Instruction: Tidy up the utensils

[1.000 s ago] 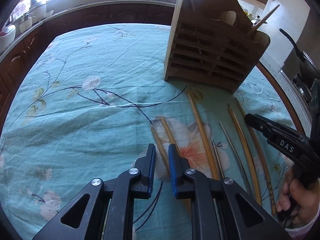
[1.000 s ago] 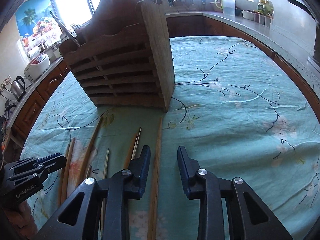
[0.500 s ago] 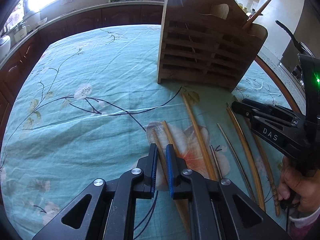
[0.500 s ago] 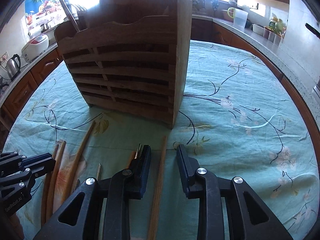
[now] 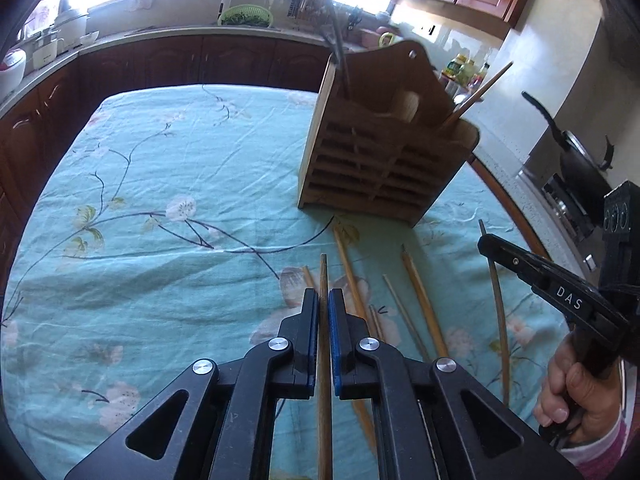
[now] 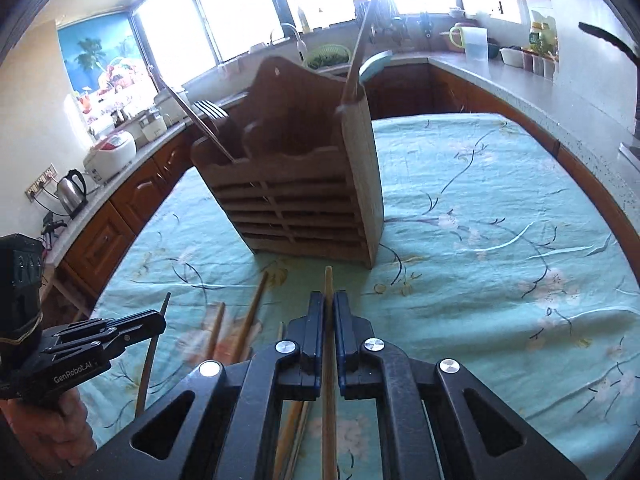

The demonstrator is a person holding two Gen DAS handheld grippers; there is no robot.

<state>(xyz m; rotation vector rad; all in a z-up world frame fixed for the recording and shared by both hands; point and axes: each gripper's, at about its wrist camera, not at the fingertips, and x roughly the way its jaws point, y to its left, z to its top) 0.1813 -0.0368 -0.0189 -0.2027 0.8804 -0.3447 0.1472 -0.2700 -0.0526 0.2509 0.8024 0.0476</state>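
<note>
- One wooden utensil holder point(image 5: 376, 152) stands upright on the tabletop point(image 5: 160, 184), which is covered by a teal flowered cloth; it is the landmark here.
- Two hand-held grippers show, each clamped on one wooden chopstick.
- The left hand-held gripper point(image 5: 324, 320) pinches a chopstick point(image 5: 323, 280) whose tip points toward the holder's front, well short of it.
- The right hand-held gripper point(image 6: 329, 320) pinches another chopstick point(image 6: 329, 284), its tip just short of the holder's near corner.
- About five loose chopsticks point(image 5: 420, 304) lie on the cloth in front of the holder, between the two hand-held grippers; the exact count is hard to tell.
- Inside the holder at least three utensils stand: one stick point(image 5: 480, 92), a fork point(image 6: 212, 110) and a dark handle point(image 5: 340, 60).
</note>
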